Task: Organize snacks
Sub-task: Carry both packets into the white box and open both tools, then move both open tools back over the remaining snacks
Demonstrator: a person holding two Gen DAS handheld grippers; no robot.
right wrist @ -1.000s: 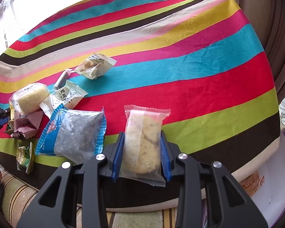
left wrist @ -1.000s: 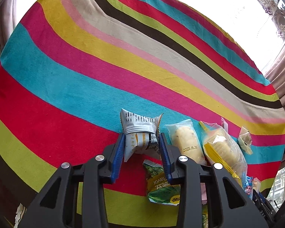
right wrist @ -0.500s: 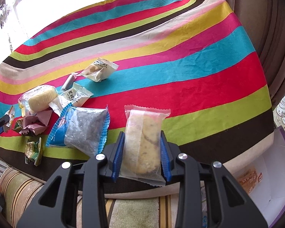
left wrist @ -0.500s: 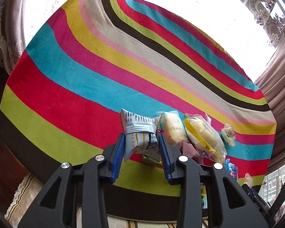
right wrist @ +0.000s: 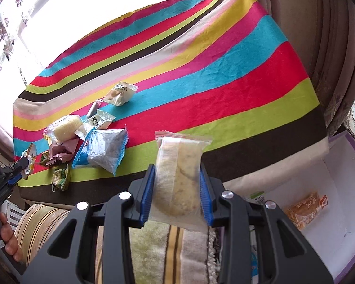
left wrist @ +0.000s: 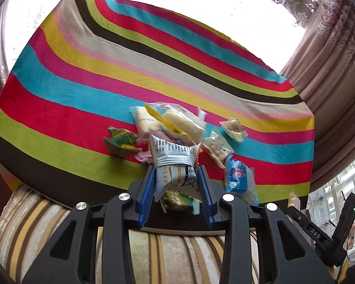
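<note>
Snacks: I've got one in each hand, and the rest lie in a loose pile on the striped counter.
Left hand-held gripper: clamped narrow on a silver printed packet, its long axis running straight out along the fingers.
Right hand-held gripper: pinched narrow on a clear-wrapped biscuit, standing end-up between the blue pads, long axis along the fingers too.
Box: a white box with a purple rim sits below the counter's near edge, off to the right of my right hand-held gripper, with an orange packet already inside.
Key relation: I judge the box is the goal. It lies right and lower from the biscuit, so my right hand is the nearer one; the left must come across.
Hidden: the box is cut off by the picture's edge and by my gripper body, so I can't see its near wall or how full it is. The left view doesn't show the box at all.
Hard to read: the print on the packets is too small to make out.
</note>
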